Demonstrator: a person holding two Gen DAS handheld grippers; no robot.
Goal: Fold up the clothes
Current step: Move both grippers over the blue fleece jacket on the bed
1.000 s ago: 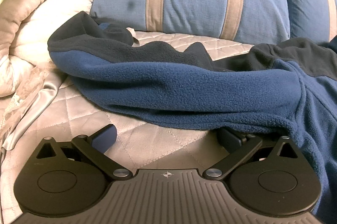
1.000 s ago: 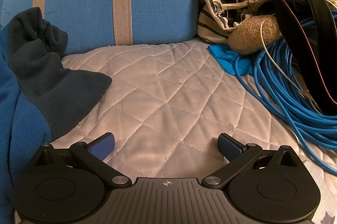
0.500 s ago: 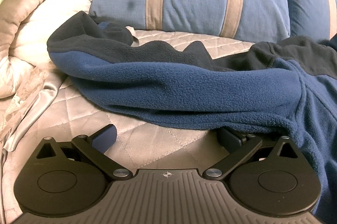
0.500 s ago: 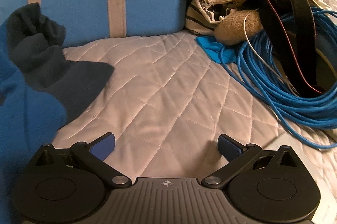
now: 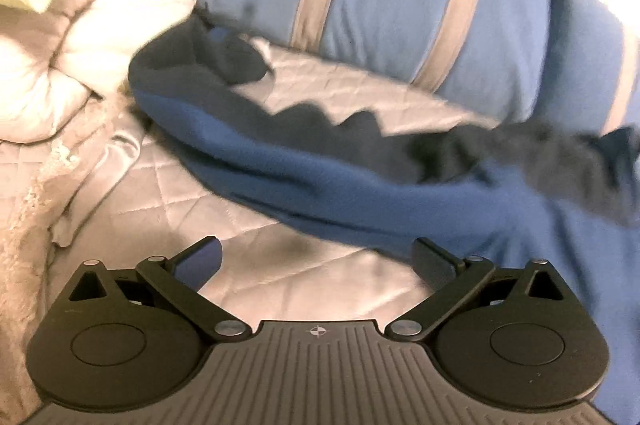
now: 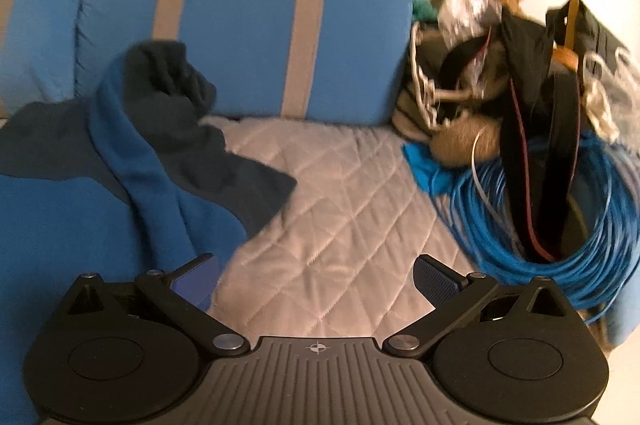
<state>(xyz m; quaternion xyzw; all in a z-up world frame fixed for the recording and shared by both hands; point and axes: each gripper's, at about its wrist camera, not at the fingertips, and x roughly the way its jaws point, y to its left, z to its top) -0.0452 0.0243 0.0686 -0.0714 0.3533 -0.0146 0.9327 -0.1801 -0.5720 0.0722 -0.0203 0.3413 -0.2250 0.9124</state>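
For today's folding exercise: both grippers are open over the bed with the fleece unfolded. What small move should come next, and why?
Probably ease the left gripper forward to close on the fleece hem. Its fingers are open and empty, and the blue edge lies just ahead, by the right-hand finger. The right gripper is also open, over the bare quilt, so nothing holds the garment yet.

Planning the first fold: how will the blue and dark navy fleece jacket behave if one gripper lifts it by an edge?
The blue and dark navy fleece jacket will probably flop and drape, since it already lies in soft bunched folds. Its thick nap suggests it will grip rather than slide on the quilted beige bed cover. It looks bulky but likely light.
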